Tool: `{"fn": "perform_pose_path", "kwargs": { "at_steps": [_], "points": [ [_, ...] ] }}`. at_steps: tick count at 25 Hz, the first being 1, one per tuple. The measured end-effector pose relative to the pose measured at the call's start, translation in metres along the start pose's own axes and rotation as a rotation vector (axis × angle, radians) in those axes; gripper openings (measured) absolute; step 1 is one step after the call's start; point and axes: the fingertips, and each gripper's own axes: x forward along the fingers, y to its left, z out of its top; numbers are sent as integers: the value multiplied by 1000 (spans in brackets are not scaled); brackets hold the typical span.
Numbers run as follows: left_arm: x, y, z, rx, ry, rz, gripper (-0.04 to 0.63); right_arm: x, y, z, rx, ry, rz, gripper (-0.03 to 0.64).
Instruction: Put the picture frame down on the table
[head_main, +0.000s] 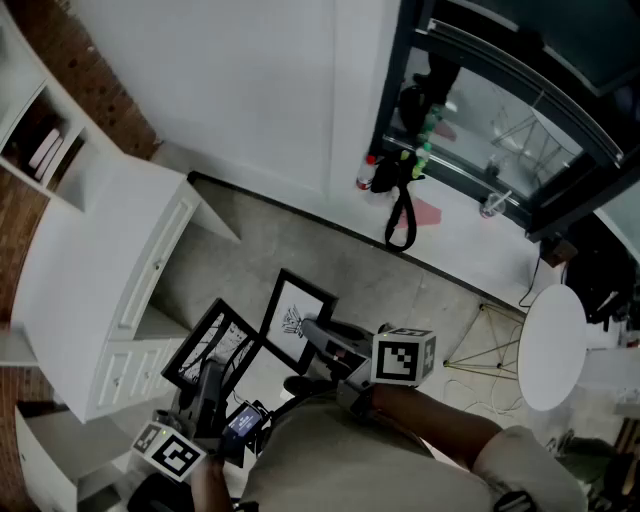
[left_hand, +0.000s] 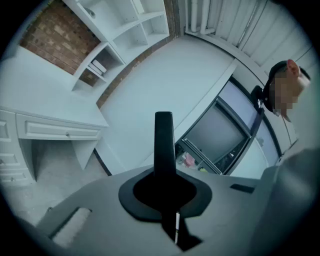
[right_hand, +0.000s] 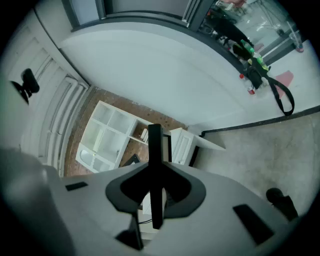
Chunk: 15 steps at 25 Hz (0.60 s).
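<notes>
Picture frames, two: thin black rectangular frames, each with a white sheet bearing a dark line drawing. The left black picture frame (head_main: 215, 345) is tilted, its lower corner covered by the left gripper (head_main: 212, 375). The right black picture frame (head_main: 297, 318) stands more upright just beside it, its lower right edge behind the right gripper (head_main: 320, 335). Both are held over the grey carpet floor (head_main: 330, 255); neither rests on a table.

Grippers, two, each with a black-and-white marker cube. The left gripper view and the right gripper view each show the jaws pressed together on a thin frame edge, little of the frame itself visible.

Surroundings:
- White open shelving (head_main: 45, 150) with books, cut off at the left border.
- White desk with drawers (head_main: 110, 290), near the left frame.
- Black strap bag (head_main: 400, 215) against the white wall.
- Round white table (head_main: 553, 345), one, well apart to the right.

The person's pale-clothed torso (head_main: 350, 465) hides the floor below the frames.
</notes>
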Motion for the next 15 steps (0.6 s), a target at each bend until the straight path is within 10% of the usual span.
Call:
{"fn": "perform_pose_path", "kwargs": {
  "at_steps": [5, 15],
  "points": [
    [42, 30, 31, 35, -52, -42, 9, 21, -19, 45, -101, -51, -48, 53],
    [-143, 143, 34, -113, -410, 317, 9, 154, 58, -73, -96, 363, 206, 54]
  ]
}}
